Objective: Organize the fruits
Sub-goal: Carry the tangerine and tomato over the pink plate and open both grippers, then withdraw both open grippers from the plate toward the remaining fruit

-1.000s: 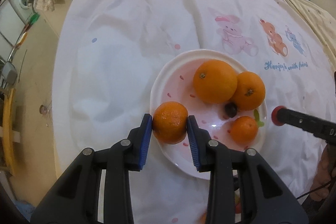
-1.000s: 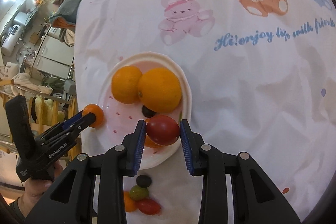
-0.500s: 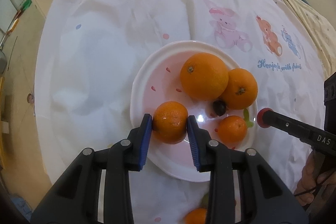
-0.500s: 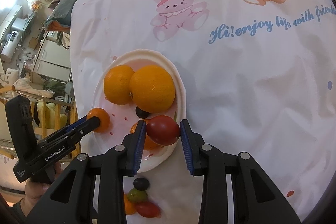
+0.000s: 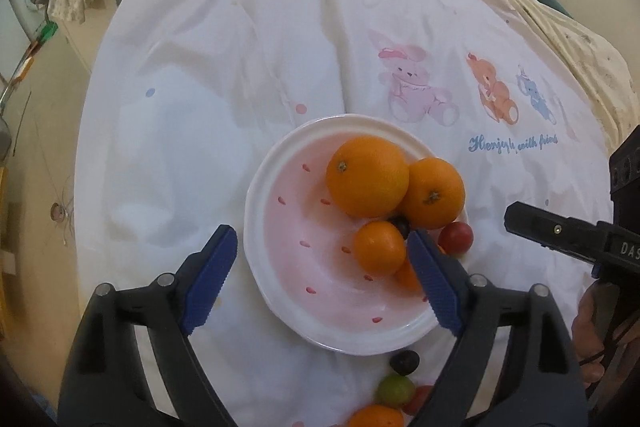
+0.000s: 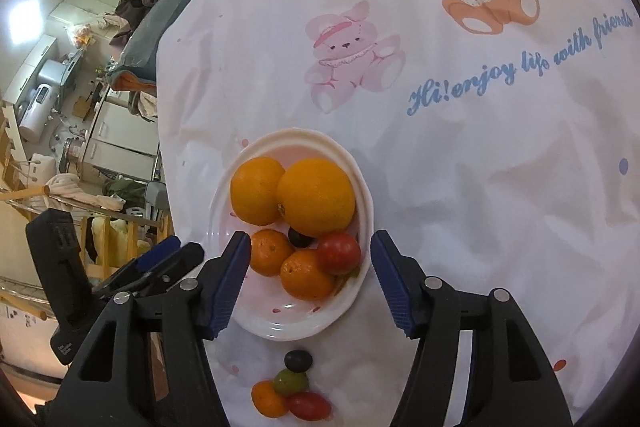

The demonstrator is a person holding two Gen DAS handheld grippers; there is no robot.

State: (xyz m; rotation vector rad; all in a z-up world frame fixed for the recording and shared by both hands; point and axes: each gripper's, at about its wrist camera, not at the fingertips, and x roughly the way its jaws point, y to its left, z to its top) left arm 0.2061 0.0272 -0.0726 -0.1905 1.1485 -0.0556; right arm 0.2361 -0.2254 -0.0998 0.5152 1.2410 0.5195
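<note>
Both pairs of jaws have just been opening and now stand spread with nothing pressed between their pads: the left gripper (image 5: 320, 279) gapes wide across the near part of the plate, and the right gripper (image 6: 310, 277) stands moderately open over the same plate from the other side. Beyond and beneath both jaws lies the white sheet (image 5: 224, 67), printed with cartoon animals. On it sits the pink-and-white plate (image 6: 280, 327), straddled by the right jaws, with its near rim between them. Ahead of the jaws on the plate rest the big orange (image 6: 316, 197) and a second orange (image 6: 256, 191), touching each other. Nearer, between the right pads but untouched, lie two mandarins (image 6: 306, 275), a red tomato (image 6: 339, 253) and a dark grape (image 6: 299, 238). In the left wrist view one mandarin (image 5: 380, 247) sits just inside the right-hand pad, free of it. Below the jaws, off the plate, a cluster of small fruit (image 6: 290, 387) lies on the sheet.
</note>
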